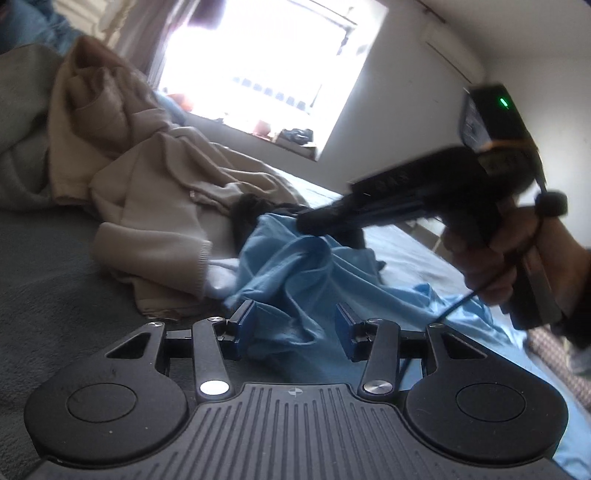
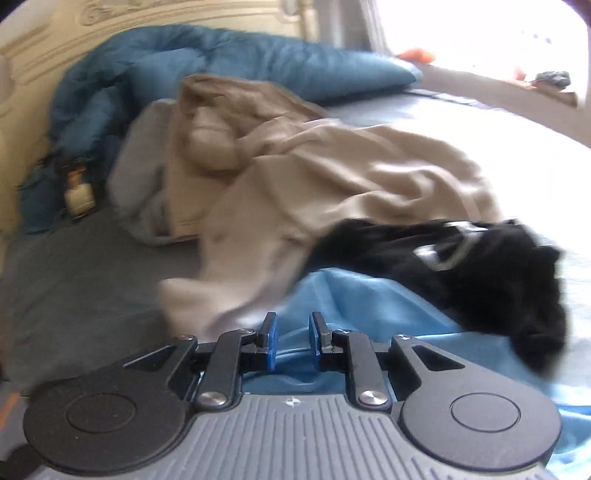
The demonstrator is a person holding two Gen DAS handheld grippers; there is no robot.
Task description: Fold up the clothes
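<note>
A crumpled light blue garment [image 1: 295, 280] lies on the bed in front of both grippers. My left gripper [image 1: 295, 330] is open, its blue pads wide apart, and a fold of the blue garment sits between them. A hand [image 1: 480, 258] holds my right gripper [image 1: 306, 221], whose tip meets a raised peak of the blue cloth. In the right wrist view the right gripper [image 2: 293, 339] has its jaws narrowed onto a bunch of the light blue garment [image 2: 369, 306]. A black garment [image 2: 461, 266] lies over the blue one's far side.
A beige garment [image 2: 314, 177] sprawls across the bed behind the blue one, with a grey garment [image 2: 136, 173] under its left side. A dark blue duvet [image 2: 166, 66] is heaped against the headboard [image 2: 55, 33]. A small bottle [image 2: 77, 192] lies at the left. A bright window [image 1: 266, 66] is beyond.
</note>
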